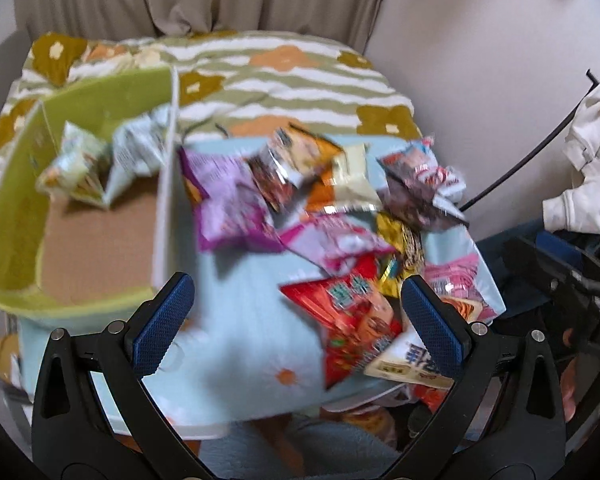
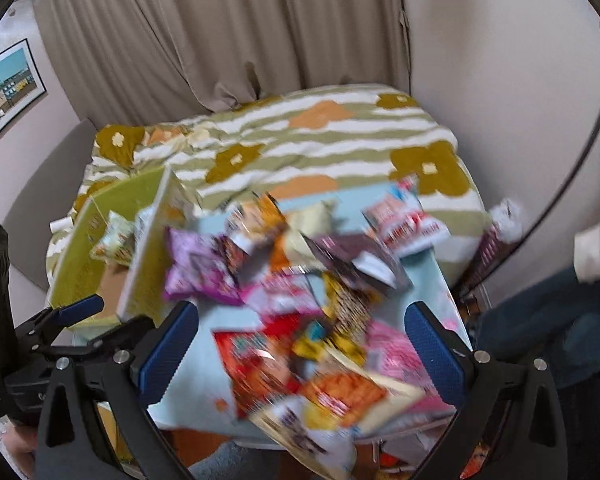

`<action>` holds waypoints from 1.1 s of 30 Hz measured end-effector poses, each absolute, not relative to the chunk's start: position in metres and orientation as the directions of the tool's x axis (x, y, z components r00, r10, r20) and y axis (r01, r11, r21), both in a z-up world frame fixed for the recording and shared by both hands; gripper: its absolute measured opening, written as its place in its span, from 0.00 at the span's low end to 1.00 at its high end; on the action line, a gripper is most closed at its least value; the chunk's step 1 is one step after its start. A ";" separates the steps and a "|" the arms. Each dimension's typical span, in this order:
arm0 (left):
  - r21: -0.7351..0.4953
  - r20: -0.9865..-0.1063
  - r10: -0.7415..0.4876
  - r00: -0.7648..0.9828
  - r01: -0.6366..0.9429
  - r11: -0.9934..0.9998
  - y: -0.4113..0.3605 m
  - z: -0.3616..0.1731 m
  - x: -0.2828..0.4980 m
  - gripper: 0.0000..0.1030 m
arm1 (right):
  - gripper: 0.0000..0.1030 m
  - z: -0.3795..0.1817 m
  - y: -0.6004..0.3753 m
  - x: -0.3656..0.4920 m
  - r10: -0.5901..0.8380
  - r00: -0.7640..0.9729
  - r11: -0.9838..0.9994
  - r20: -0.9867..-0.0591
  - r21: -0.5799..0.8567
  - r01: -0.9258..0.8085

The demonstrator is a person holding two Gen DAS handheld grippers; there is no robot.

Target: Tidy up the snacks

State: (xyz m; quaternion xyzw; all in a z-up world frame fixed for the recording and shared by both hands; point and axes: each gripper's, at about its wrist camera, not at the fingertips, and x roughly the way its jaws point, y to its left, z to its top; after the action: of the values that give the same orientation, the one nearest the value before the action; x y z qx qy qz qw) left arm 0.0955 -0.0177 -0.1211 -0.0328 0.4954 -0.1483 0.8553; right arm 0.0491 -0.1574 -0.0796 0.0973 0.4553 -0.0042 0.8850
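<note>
A green box [image 1: 100, 92] with a brown cardboard floor sits at the left of the pale blue surface [image 1: 244, 300], and inside it, against the far wall, lie two pale snack packets [image 1: 100, 160]; the rest of its floor is bare. Just right of the box wall a heap of snack bags [image 1: 320, 208] spreads over the surface: a purple bag [image 1: 224, 204] touching the box's side, brown, orange and cream packets behind it, pink ones in the middle, and a red bag [image 1: 356, 320] nearest the front edge. The left claw [image 1: 296, 320] hangs above the front edge, its blue pads wide apart and holding nothing, the red bag lying between the right pad and the middle of the gap. The right claw [image 2: 300, 356] is also spread wide and empty, hovering over the near end of the heap, with blurred red, yellow and pink bags showing between its pads. A striped, flowered blanket [image 2: 340, 140] lies behind the surface.
</note>
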 end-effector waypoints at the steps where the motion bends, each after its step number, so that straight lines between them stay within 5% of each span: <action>1: -0.204 -0.844 -0.282 0.456 0.213 0.956 -0.023 -0.128 0.093 1.00 | 1.00 -0.086 -0.161 0.045 0.084 0.576 0.980 -0.813 0.170 0.098; 26: -0.215 -0.925 -0.241 0.293 0.117 0.970 -0.092 -0.244 0.115 0.99 | 1.00 -0.192 -0.185 0.022 0.262 0.403 0.952 -0.877 0.303 0.042; 30: -0.242 -0.927 -0.266 0.265 0.119 0.963 -0.091 -0.253 0.115 0.68 | 0.95 -0.196 -0.183 0.027 0.277 0.394 0.951 -0.876 0.309 0.019; 33: -0.213 -0.932 -0.244 0.267 0.142 0.967 -0.094 -0.254 0.112 0.65 | 0.91 -0.199 -0.181 0.031 0.290 0.384 0.949 -0.877 0.314 0.001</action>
State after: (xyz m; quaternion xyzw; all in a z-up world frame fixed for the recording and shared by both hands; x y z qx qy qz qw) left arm 0.1125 -0.0941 -0.2541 -0.0432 0.5930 -0.1213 0.7948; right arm 0.0309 -0.1808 -0.1989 0.1327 0.5482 0.0877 0.8211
